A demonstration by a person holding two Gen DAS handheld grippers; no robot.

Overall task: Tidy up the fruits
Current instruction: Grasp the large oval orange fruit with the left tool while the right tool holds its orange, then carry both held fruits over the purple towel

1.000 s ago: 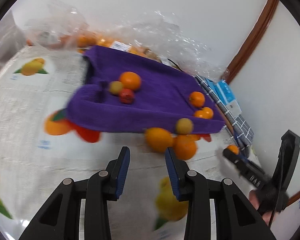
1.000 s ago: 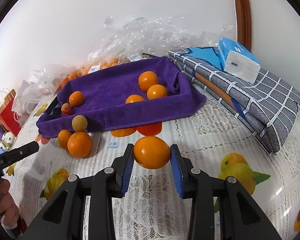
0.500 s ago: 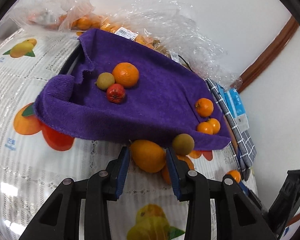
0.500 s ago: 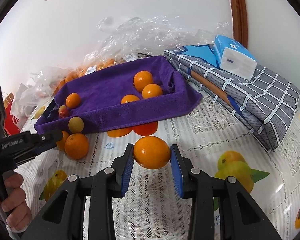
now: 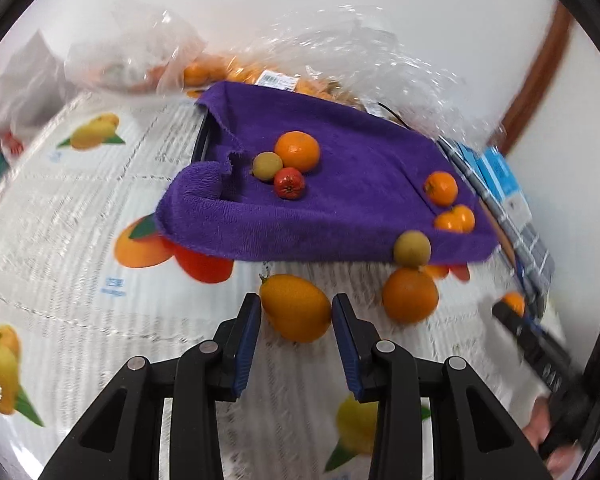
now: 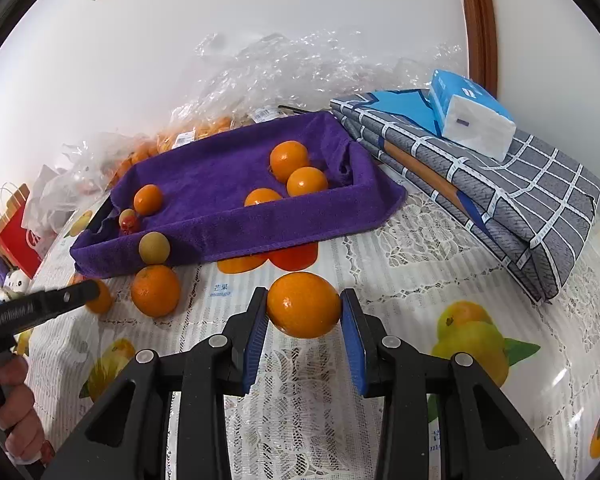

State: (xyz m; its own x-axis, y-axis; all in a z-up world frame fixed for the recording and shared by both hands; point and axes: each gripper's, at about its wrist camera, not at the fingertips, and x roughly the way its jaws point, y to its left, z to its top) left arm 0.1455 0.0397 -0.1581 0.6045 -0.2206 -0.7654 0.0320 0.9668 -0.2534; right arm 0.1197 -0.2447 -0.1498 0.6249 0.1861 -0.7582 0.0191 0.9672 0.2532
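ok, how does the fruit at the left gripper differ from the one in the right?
Left fruit is oblong with a stem nub; right fruit is rounder. Left fruit lies on the tablecloth between the left gripper fingers, grip unclear; right fruit is clamped in the right gripper. Both are orange.

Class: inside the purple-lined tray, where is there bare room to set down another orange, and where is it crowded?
The purple towel is bare across the middle, between the left fruit cluster and the three oranges at the right end. Both ends are crowded.
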